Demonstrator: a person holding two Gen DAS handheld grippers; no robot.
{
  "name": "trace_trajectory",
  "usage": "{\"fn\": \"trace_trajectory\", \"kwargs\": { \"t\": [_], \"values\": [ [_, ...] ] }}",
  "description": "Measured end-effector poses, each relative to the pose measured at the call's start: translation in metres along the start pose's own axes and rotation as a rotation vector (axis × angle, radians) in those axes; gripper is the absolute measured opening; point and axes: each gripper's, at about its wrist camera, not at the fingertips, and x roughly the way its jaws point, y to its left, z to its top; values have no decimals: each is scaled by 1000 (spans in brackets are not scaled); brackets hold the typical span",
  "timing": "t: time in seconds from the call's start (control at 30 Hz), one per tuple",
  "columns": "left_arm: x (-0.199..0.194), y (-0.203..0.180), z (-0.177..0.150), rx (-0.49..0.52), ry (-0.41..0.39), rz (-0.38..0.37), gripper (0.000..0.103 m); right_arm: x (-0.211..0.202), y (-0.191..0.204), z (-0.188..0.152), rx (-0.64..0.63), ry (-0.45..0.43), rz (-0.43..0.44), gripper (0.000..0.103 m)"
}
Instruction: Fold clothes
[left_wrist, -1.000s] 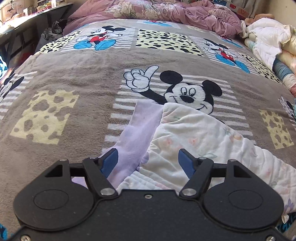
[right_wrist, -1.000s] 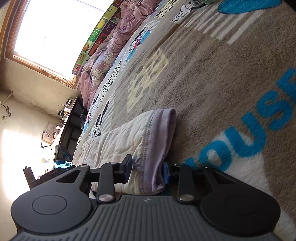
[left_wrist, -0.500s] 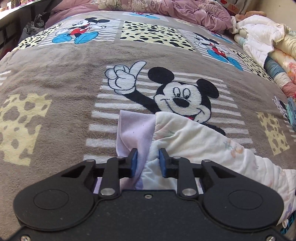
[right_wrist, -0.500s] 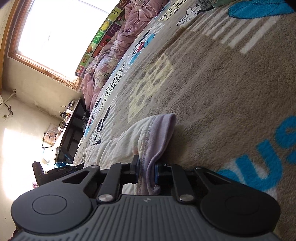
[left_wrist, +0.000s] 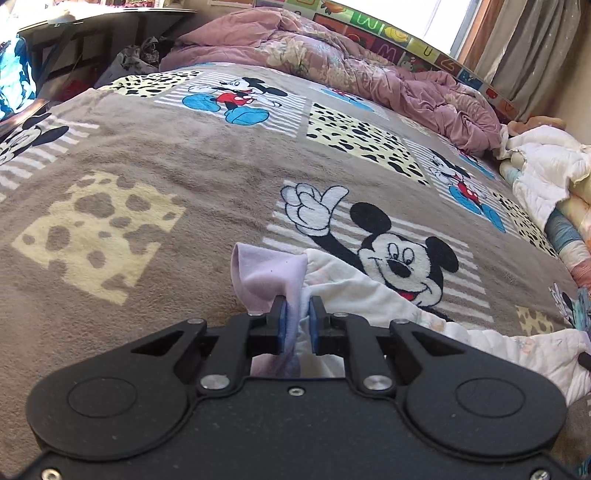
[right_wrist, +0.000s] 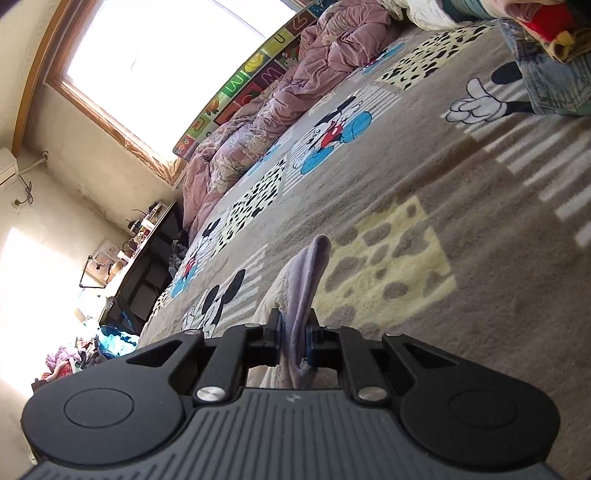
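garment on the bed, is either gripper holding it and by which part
Both. The left gripper and the right gripper each pinch the garment at its lilac band edge.

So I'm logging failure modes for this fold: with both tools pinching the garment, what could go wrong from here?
Possible slip: the left tool and right tool each grip only a thin edge of the garment, so a pull might free it. The lilac band is bunched, which could set a crooked fold. The fuzzy blanket may drag the trailing cloth.
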Motion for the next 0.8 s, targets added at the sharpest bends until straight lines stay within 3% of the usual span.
{"fn": "trace_trajectory", "kwargs": {
  "t": [0.07, 0.1, 0.17, 0.2, 0.3, 0.5, 0.8],
  "values": [
    [4, 3, -3, -6, 28, 17, 21, 15, -1, 7, -5, 30, -45, 14],
    [2, 3, -4, -3, 31, 27, 39, 19, -1, 8, -5, 42, -65, 17],
    [-9, 3, -6, 2, 9, 30, 62, 21, -2, 6, -7, 62, -102, 26],
    [-17, 3, -7, 2, -3, 30, 65, 17, -2, 4, 0, 62, -103, 36],
    [-39, 8, -16, -14, -24, 27, 70, -6, -7, -7, 37, 44, -79, 52],
    [-84, 18, -50, -108, -37, -5, 79, -67, -21, -43, 121, 63, -35, 54],
    [-138, 40, -129, -391, -57, -97, 80, -146, -20, -135, 269, 188, 60, 60]
  ]
}}
